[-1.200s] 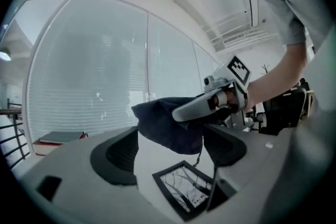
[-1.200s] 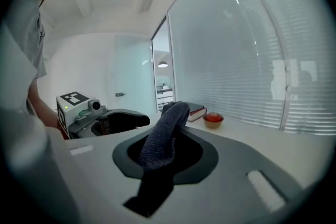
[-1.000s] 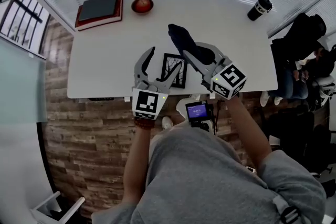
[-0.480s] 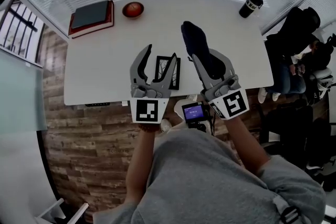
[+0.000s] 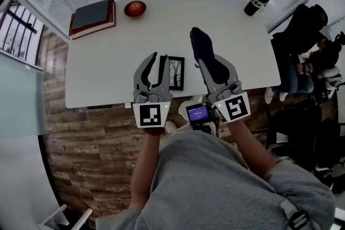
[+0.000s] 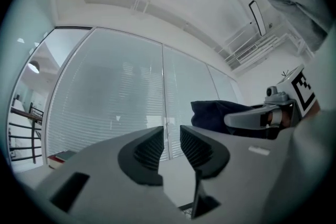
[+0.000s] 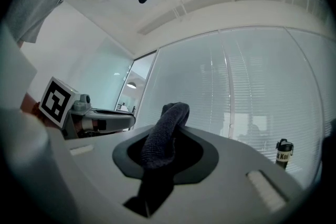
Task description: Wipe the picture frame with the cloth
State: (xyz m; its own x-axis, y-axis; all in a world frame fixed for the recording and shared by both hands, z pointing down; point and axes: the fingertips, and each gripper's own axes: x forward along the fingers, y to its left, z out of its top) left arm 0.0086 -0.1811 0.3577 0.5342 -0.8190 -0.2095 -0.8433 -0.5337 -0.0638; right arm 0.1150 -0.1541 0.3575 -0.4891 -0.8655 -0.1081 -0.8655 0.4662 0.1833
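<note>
The black picture frame (image 5: 177, 73) lies on the white table (image 5: 108, 62), near its front edge. My left gripper (image 5: 159, 56) is just left of the frame, and its right finger overlaps the frame's left edge. Its jaws have just been closing to a narrow slit. In the left gripper view (image 6: 171, 136) only the window blinds show between the pads. My right gripper (image 5: 210, 64) hovers right of the frame, shut on a dark blue cloth (image 5: 200, 43). That cloth (image 7: 167, 131) bulges out of the right gripper's jaws (image 7: 170, 152) and hangs toward the camera.
At the table's back left lies a red book with a dark cover (image 5: 92, 13), with a red bowl (image 5: 135, 8) beside it. A black cup (image 5: 256, 2) stands at the back right. A person in dark clothes (image 5: 304, 46) sits beyond the table's right end.
The left gripper's jaws went from wide apart around the frame's left side to nearly together. The right gripper carried the cloth rightward, off the frame's top.
</note>
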